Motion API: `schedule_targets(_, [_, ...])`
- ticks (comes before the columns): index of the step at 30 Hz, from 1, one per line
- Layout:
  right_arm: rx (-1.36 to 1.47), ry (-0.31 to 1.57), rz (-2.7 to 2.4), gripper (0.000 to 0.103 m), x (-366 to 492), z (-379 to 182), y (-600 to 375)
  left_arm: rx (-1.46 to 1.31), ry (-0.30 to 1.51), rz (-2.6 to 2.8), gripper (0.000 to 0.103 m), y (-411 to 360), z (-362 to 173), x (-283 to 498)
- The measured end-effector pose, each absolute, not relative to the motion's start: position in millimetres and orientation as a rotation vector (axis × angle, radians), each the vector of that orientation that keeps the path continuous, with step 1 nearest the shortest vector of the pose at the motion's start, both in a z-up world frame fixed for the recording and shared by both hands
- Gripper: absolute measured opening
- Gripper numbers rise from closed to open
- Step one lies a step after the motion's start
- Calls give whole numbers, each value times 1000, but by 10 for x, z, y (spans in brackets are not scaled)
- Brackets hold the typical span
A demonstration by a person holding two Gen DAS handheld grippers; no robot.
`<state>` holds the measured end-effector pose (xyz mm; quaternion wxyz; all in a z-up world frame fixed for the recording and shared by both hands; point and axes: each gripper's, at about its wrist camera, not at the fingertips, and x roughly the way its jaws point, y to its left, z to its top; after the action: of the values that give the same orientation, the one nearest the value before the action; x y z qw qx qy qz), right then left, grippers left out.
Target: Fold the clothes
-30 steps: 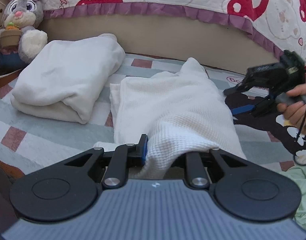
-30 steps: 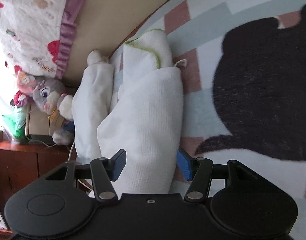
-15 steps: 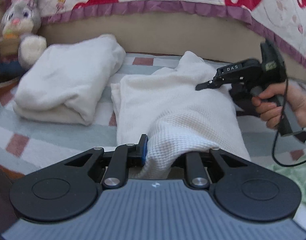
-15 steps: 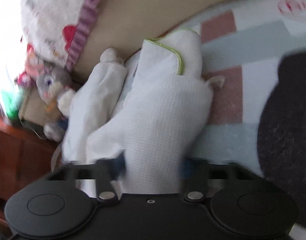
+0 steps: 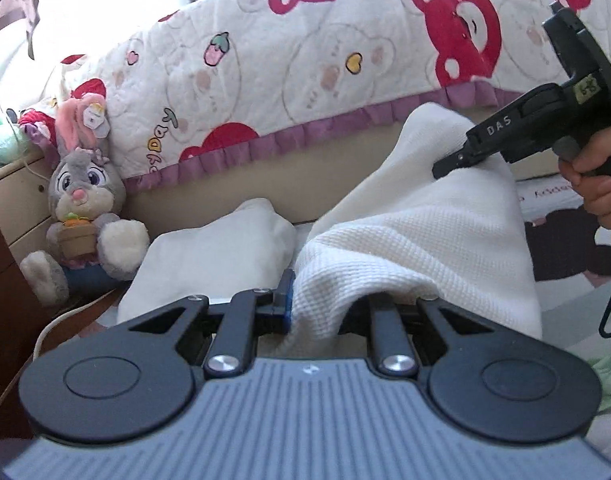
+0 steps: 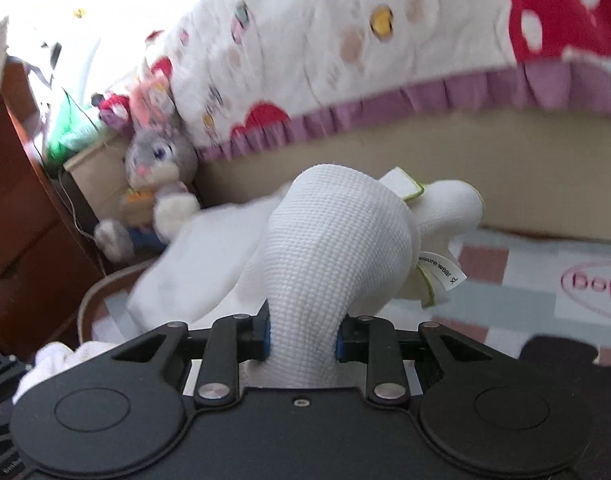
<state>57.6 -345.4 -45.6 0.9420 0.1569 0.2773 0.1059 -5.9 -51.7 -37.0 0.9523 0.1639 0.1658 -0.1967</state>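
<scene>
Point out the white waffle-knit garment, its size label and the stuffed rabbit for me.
white waffle-knit garment [image 6: 337, 248], right wrist view, on the bunched fabric above the tongs.
size label [image 6: 445, 270], right wrist view, on the printed white tag.
stuffed rabbit [image 5: 83, 184], left wrist view, on its grey face.

The white waffle-knit garment [image 5: 425, 240] covers the right finger of my left hand-held gripper [image 5: 321, 308]. My hand [image 5: 597, 184] runs off the frame edge. The plush rabbit [image 6: 157, 184] and bedspread [image 6: 345, 60] are smeared in the right wrist view.
</scene>
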Motion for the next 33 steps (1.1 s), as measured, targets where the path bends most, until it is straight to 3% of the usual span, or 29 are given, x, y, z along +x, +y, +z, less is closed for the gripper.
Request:
schedule_targets(7, [257,489,243,31,609,-85,-3190,288,297,-362,16,-248,-169,-12])
schedule_targets(14, [5,359,361,30,1367,725,-2584,434,130,-267,16,112,421,534])
schedule_targets(20, [101,192,509,30,2179,1130,-2458,446,-21,-178,17,445,660,1135])
schedule_targets(24, [221,252,560,40,2921,721,-2388,204,135,-214,18,774,210,1733])
schedule_targets(25, [249,323,520,52,3136,504,-2374,160,241,-227,18,839,-13,1953])
schedule_targets(26, [276,421,448,58,3335,245,-2356,122,348,-237,18,897,-241,2169])
schedule_targets(27, [303,529,377,57,3493,-12,-2348,116,445,-233,18,921,-480,2334])
schedule_targets(30, [405,661,331,54,3483,-555,-2381,99,507,-221,18,1005,-892,2432])
schedule_targets(33, [519,682,423,55,3163,-779,-2378,83,479,-230,19,1015,-767,2438])
